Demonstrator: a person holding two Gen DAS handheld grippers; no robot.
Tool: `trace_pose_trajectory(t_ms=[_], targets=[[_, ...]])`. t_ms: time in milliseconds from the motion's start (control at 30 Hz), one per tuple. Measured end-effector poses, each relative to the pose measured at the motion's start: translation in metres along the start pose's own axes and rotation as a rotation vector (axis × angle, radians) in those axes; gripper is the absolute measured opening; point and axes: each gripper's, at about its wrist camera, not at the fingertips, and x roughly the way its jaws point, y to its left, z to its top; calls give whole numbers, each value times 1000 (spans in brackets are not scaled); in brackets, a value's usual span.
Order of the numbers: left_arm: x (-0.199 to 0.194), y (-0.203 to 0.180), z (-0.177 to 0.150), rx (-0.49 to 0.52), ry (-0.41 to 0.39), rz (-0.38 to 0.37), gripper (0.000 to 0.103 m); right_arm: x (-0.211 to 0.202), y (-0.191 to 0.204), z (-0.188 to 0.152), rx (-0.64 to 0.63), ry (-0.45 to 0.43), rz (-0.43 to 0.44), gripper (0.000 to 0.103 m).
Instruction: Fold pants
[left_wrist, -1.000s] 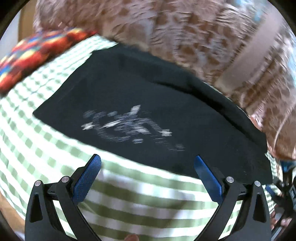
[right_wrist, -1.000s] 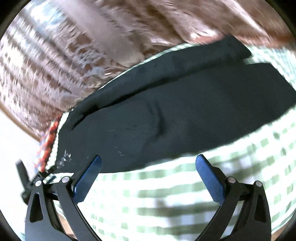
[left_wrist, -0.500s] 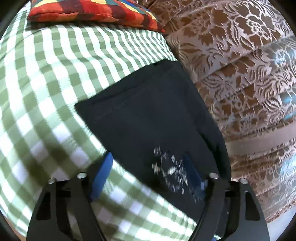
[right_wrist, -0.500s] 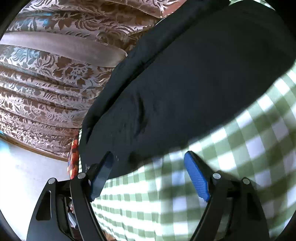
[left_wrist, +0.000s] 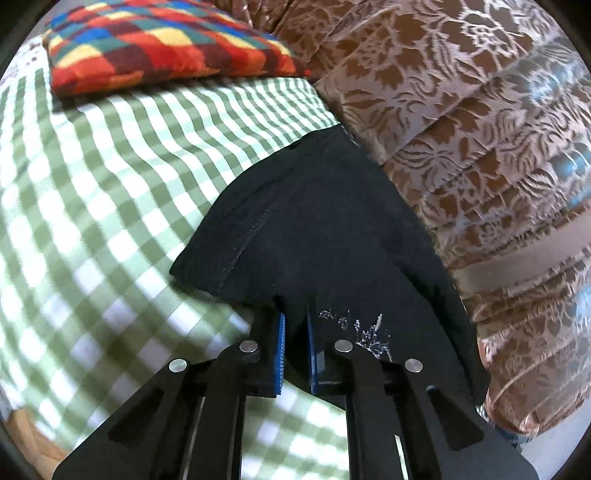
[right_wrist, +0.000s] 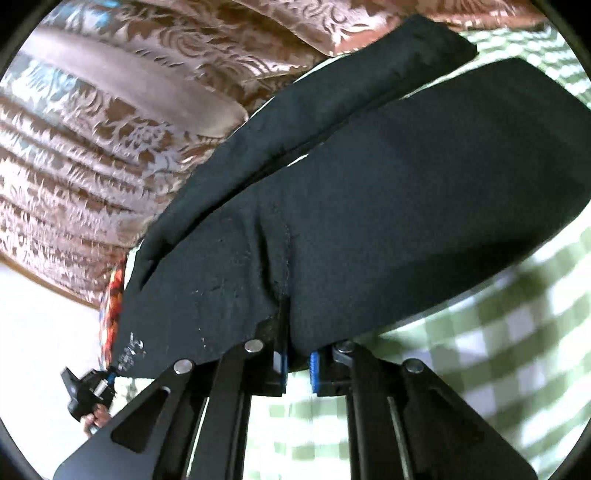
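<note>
On the checked bed (left_wrist: 110, 192), against the curtain (left_wrist: 480, 147), lie the pants (left_wrist: 314, 229). Left gripper (left_wrist: 295, 332) and right gripper (right_wrist: 297, 354) have just closed, each clenched on the near hem, probably to lift both ends evenly for folding.

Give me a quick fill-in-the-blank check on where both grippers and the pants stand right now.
1. The dark navy fabric pants lie on a green-and-white ______ cloth.
2. The left gripper is ______ on the pants' near edge.
3. The right gripper pinches the pants beside a stitched ______.
4. The multicoloured patchwork ______ lies at the far end of the cloth, apart from the pants.

Missing words: checked; shut; seam; cushion
</note>
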Motion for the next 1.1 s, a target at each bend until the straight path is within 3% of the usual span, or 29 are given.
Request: trace_pose_trajectory(t_ms=[200, 267, 300, 333, 367, 400, 467, 533, 633, 733, 833, 867, 933, 967, 1033, 1100], targets=[[-27, 7, -13, 29, 46, 76, 9, -18, -2, -35, -42, 76, 0, 7], [-19, 14, -21, 37, 86, 117, 9, -21, -9, -41, -23, 93, 7, 16], [-16, 14, -24, 50, 94, 142, 11, -26, -16, -41, 2, 88, 14, 26], [-13, 15, -27, 58, 94, 164, 12, -35, -24, -40, 25, 65, 13, 37], [-12, 13, -27, 66, 94, 170, 13, -45, -33, -38, 51, 36, -2, 42], [-13, 11, -27, 89, 91, 195, 22, -56, -43, -37, 80, 8, -19, 52], [-15, 7, -25, 125, 80, 252, 41, -83, -70, -32, 155, -73, -72, 56], [-21, 7, -22, 151, 61, 290, 43, -104, -95, -28, 227, -144, -137, 58], [-35, 10, -19, 159, 5, 339, 43, -132, -141, -20, 374, -256, -233, 57], [-49, 2, -18, 183, -80, 385, 43, -136, -167, -7, 427, -302, -247, 54], [-57, -15, -20, 215, -137, 345, 43, -124, -167, 12, 416, -313, -285, 54], [-57, -23, -23, 240, -142, 322, 43, -120, -167, 16, 405, -311, -300, 51], [-49, -41, -31, 310, -122, 283, 43, -112, -159, 24, 366, -291, -348, 25], [-43, -51, -37, 347, -101, 256, 43, -111, -160, 27, 354, -283, -350, 18], [-26, -67, -49, 413, -40, 205, 43, -118, -161, 29, 339, -301, -359, 11], [-14, -76, -61, 468, 3, 201, 43, -139, -156, 28, 315, -362, -368, 8]])
